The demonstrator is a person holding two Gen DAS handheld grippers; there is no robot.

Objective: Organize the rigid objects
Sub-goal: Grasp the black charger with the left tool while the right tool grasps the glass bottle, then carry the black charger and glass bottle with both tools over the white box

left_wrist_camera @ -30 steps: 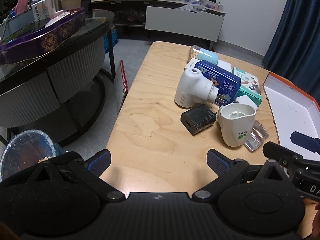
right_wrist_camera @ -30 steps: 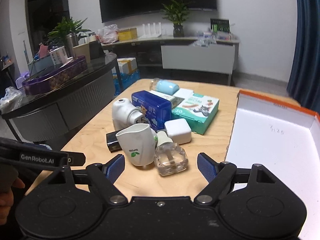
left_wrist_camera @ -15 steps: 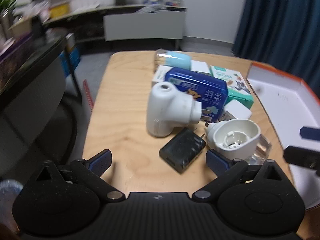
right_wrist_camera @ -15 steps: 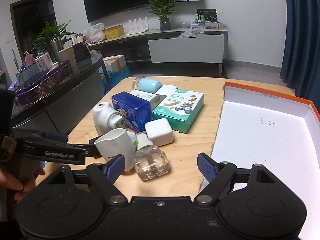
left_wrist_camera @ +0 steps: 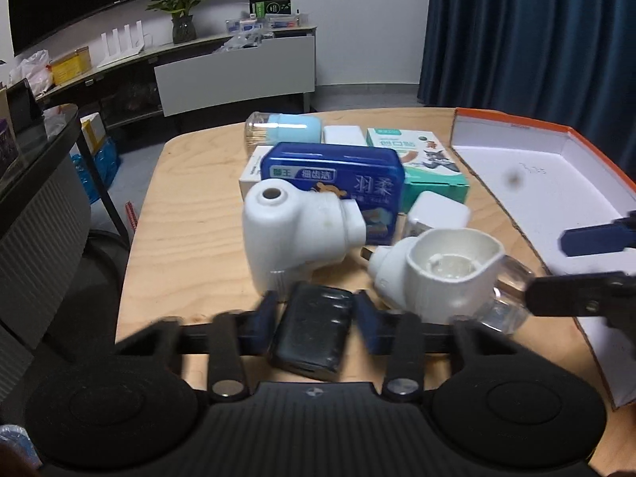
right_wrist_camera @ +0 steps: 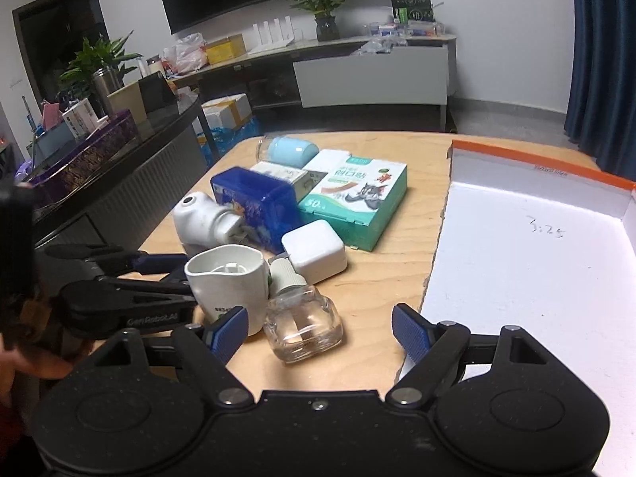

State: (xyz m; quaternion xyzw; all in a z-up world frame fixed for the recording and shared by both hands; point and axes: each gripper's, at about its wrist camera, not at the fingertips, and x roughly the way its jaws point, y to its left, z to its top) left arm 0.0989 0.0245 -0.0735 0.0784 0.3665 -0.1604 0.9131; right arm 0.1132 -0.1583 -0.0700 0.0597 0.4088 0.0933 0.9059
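A cluster of objects lies on the wooden table [left_wrist_camera: 190, 206]. My left gripper [left_wrist_camera: 316, 320] has its fingers narrowed on both sides of a black charger [left_wrist_camera: 314, 330]; contact is blurred. Behind it are a white plug-in vaporizer [left_wrist_camera: 294, 230], a white cup-shaped vaporizer [left_wrist_camera: 441, 274] and a blue tissue pack [left_wrist_camera: 334, 175]. My right gripper [right_wrist_camera: 320, 328] is open, with a clear glass bottle [right_wrist_camera: 302, 326] between its fingers. The white cup-shaped vaporizer also shows in the right wrist view [right_wrist_camera: 226, 282].
A white box with an orange rim [right_wrist_camera: 536, 246] lies open at the table's right. A teal carton [right_wrist_camera: 353, 198], a white cube adapter [right_wrist_camera: 314, 250] and a light blue jar [right_wrist_camera: 288, 149] sit further back. A dark counter [right_wrist_camera: 99, 167] stands at the left.
My left gripper has swung right and moved forward, and its fingers have narrowed around the black charger. My right gripper has moved a little closer to the glass bottle.
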